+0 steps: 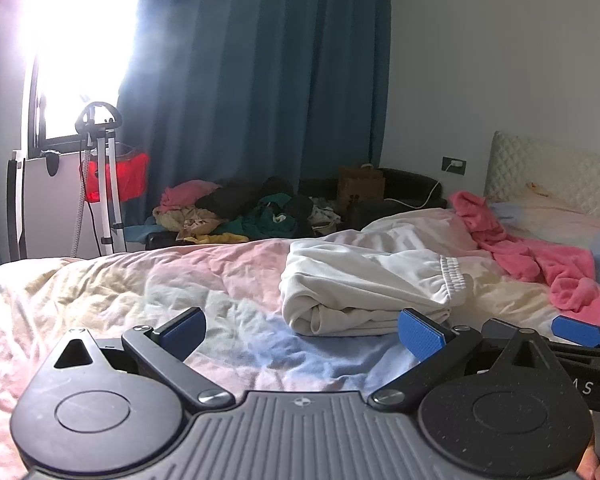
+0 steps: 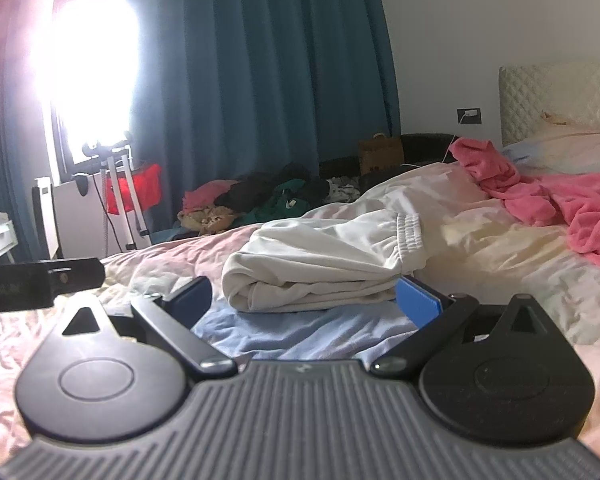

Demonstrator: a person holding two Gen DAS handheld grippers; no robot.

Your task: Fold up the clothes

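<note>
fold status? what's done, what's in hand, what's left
Done: white pants lie folded on the bed. In hand: nothing; left gripper and right gripper are both open and empty, just short of the pants. Left: pink garment lies crumpled near the headboard, plus a clothes pile beyond the bed.

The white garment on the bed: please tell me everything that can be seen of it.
The white garment looks like soft cotton trousers or shorts, off-white, with a gathered elastic waistband toward the headboard side. It is folded into several layers, and the layered edges face the cameras. It lies flat but creased on the pastel bedspread, apart from the pink garment farther back. Both the left gripper and the right gripper are open just before it, and neither holds it.
</note>
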